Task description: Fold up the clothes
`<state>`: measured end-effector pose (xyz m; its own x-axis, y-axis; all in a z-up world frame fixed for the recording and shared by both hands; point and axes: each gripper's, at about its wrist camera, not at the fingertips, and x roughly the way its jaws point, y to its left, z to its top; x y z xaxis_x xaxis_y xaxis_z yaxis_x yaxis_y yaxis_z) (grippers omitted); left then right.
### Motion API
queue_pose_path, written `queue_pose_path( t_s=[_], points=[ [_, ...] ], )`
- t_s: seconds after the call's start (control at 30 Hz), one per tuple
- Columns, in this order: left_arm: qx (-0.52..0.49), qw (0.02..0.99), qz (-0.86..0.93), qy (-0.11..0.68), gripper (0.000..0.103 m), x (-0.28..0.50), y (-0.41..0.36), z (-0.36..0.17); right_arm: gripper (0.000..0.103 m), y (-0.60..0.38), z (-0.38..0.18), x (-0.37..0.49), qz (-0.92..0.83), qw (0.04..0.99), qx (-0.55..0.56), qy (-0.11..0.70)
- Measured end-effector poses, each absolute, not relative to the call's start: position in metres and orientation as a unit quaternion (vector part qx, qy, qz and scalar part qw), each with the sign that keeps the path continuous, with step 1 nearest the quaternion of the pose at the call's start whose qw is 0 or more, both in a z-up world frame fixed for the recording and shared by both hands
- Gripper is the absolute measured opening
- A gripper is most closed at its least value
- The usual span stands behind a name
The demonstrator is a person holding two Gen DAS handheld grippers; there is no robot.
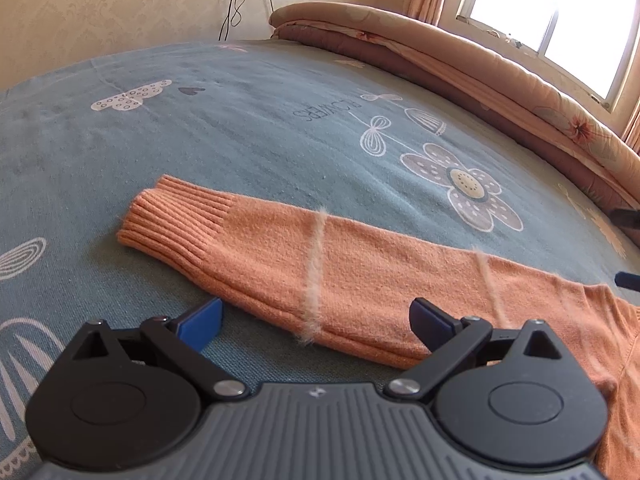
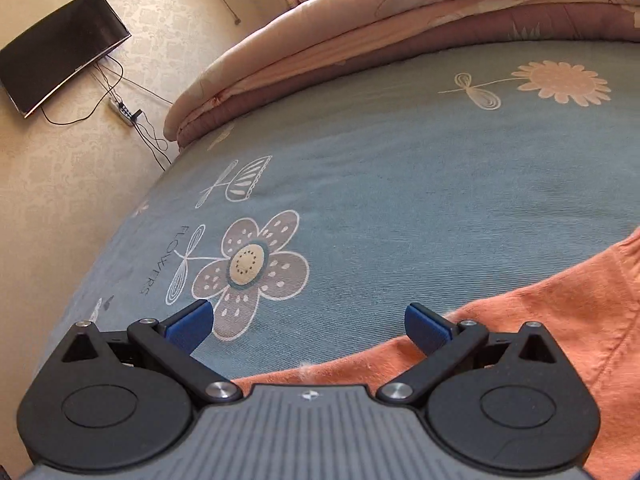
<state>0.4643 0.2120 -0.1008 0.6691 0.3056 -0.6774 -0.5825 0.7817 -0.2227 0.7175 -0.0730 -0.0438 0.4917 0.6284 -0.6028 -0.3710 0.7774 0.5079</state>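
An orange knit sweater lies flat on the blue bedsheet, one sleeve stretched out to the left with a ribbed cuff and two pale fuzzy stripes. My left gripper hovers open just above the sleeve's near edge, nothing between its blue pads. In the right wrist view the sweater's body fills the lower right. My right gripper is open over the sweater's edge and the sheet, holding nothing.
A folded peach floral quilt lies along the bed's far side under a bright window. A wall-mounted black screen, a power strip and dangling cables sit beyond the bed's edge. Two dark tips of the other gripper show at the right.
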Motion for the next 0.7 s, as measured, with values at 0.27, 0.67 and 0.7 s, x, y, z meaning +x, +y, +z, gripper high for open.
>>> queue_pose_path(
  t_s=[0.27, 0.67, 0.7],
  points=[
    [-0.204, 0.887, 0.256, 0.325, 0.099, 0.467, 0.208, -0.102, 0.103, -0.091, -0.078, 0.73, 0.238, 0.863, 0.123, 0.429],
    [-0.208, 0.887, 0.265, 0.316, 0.099, 0.466, 0.21, -0.1, 0.103, -0.074, -0.067, 0.719, 0.273, 0.851, 0.139, 0.426],
    [-0.21, 0.887, 0.268, 0.314, 0.099, 0.465, 0.211, -0.099, 0.103, -0.071, -0.067, 0.712, 0.286, 0.843, 0.144, 0.432]
  ],
)
